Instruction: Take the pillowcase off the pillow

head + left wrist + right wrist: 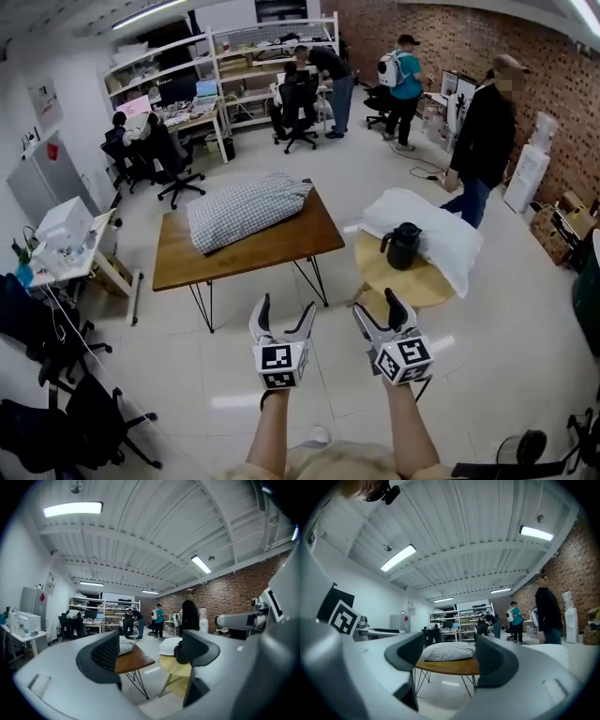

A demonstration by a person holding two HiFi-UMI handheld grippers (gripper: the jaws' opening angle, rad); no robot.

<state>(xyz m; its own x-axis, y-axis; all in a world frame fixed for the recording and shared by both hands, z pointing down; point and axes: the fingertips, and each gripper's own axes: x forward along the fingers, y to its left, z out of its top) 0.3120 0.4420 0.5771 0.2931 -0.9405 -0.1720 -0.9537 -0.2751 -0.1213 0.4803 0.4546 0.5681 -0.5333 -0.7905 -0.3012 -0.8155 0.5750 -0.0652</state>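
The step in hand looked to be the approach. The checked pillow (pixel 246 210), its pillowcase on, lay across the far part of the wooden counter (pixel 234 264), well apart from both tongs. The left tongs (pixel 286 306) and the right tongs (pixel 377 306) were held out in the air side by side, each with its jaws apart and nothing between them. To do it well, the person would probably need to step up to the counter's near edge and find the open end of the case, which could not be made out from here. One pair should pinch only the cloth there while the other steadied the pillow, and the case should then be drawn off along the pillow's length. Only bare floor lay between the tongs and the counter, so nothing blocked the way. To the right stood a round counter (pixel 405 287) carrying a white pillow (pixel 431 234) and a black jug (pixel 403 246), near enough to be brushed in passing. A person in dark clothes (pixel 485 141) stood beyond it, and black office chairs (pixel 66 412) crowded the left.
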